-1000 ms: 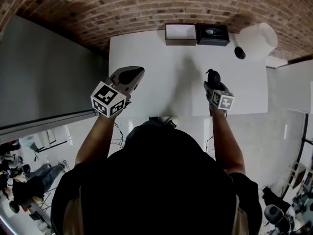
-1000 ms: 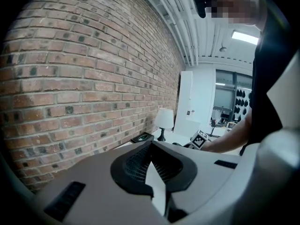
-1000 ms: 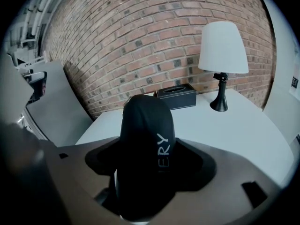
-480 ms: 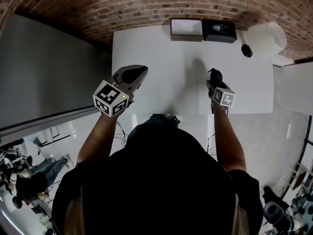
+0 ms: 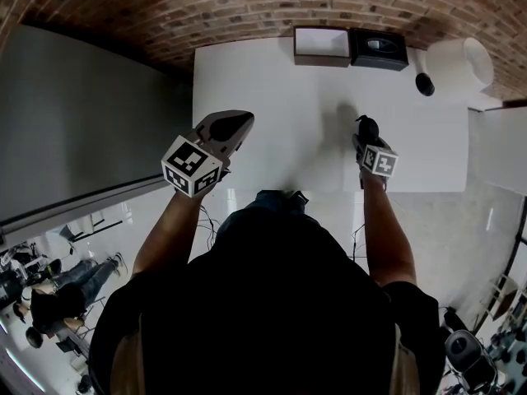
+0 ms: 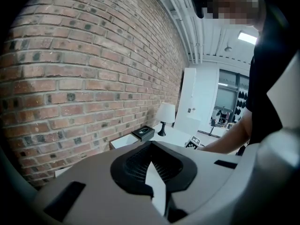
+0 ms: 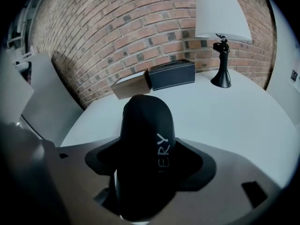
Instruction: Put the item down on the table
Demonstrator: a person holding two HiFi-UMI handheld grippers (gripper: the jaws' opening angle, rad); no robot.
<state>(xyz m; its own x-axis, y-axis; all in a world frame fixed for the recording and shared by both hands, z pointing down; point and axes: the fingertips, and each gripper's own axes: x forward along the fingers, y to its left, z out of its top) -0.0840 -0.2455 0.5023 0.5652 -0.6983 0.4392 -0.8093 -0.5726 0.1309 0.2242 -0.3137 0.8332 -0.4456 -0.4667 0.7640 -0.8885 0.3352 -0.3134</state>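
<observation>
A rounded black item (image 7: 143, 125) with pale lettering on its side stands between the jaws of my right gripper (image 7: 146, 170), which is shut on it. In the head view that gripper (image 5: 366, 132) holds the item (image 5: 366, 126) over the front right part of the white table (image 5: 288, 97). Whether the item touches the tabletop cannot be told. My left gripper (image 5: 230, 124) hovers at the table's front left corner; its jaws (image 6: 152, 172) are shut with nothing in them.
At the table's far edge, against the brick wall, lie a white-topped box (image 5: 321, 46) and a black box (image 5: 378, 48). A white-shaded lamp (image 5: 457, 64) on a black base (image 5: 425, 84) stands at the far right corner. A grey panel (image 5: 82, 122) borders the left side.
Both grippers keep their places over the table, the right one still holding the black item. The head camera has shifted a little, so everything sits slightly further right in view.
</observation>
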